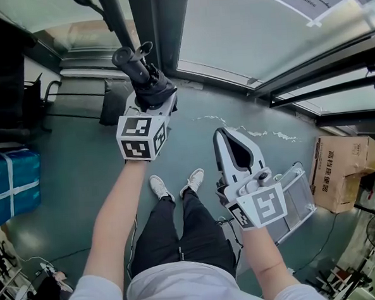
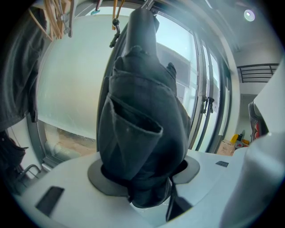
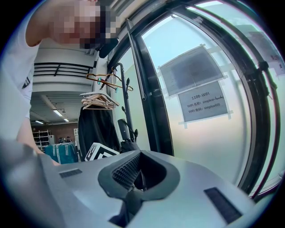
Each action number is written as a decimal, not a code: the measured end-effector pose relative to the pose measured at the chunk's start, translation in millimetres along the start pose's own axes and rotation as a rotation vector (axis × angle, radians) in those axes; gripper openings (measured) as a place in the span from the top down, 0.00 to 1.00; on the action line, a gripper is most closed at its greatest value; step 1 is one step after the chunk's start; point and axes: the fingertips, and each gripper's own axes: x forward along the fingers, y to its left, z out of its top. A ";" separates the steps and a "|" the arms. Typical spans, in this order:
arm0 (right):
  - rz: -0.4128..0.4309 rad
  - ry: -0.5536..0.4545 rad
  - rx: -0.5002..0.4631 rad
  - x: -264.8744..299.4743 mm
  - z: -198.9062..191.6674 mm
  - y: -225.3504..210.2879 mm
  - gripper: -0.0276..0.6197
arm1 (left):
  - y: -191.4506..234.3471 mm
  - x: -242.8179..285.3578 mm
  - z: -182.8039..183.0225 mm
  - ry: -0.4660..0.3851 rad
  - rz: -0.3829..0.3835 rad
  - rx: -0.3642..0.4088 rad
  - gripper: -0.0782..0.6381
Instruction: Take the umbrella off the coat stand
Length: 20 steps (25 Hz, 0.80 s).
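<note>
A black folded umbrella (image 1: 143, 74) leans up alongside the dark pole of the coat stand (image 1: 115, 17). My left gripper (image 1: 151, 96) is shut on the umbrella's bundled cloth. The left gripper view is filled by the umbrella (image 2: 142, 129), pinched between the white jaws, and its far end reaches up toward the stand's hooks (image 2: 116, 22). I cannot tell whether it still hangs there. Lower right, my right gripper (image 1: 223, 135) is shut with nothing in it, well apart from the umbrella. In the right gripper view the umbrella (image 3: 125, 133) shows beyond the shut jaws.
A glass wall with dark frames (image 1: 168, 33) stands just behind the stand, with a paper sign (image 3: 202, 104) taped on it. A dark coat (image 3: 94, 129) and wooden hangers (image 3: 100, 99) hang on the stand. A cardboard box (image 1: 341, 171) sits right, a blue bundle (image 1: 12, 185) left.
</note>
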 end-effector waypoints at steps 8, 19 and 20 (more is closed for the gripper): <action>0.014 -0.005 0.013 -0.5 -0.5 -3.6 0.93 | -12.3 -2.9 3.3 0.031 -0.038 -0.030 0.55; 0.022 -0.012 0.023 -8.1 0.4 -20.6 0.93 | -21.2 11.2 5.0 0.102 -0.017 -0.026 0.55; 0.024 -0.012 0.025 -8.6 0.6 -21.9 0.93 | -22.5 12.2 5.6 0.109 -0.018 -0.026 0.55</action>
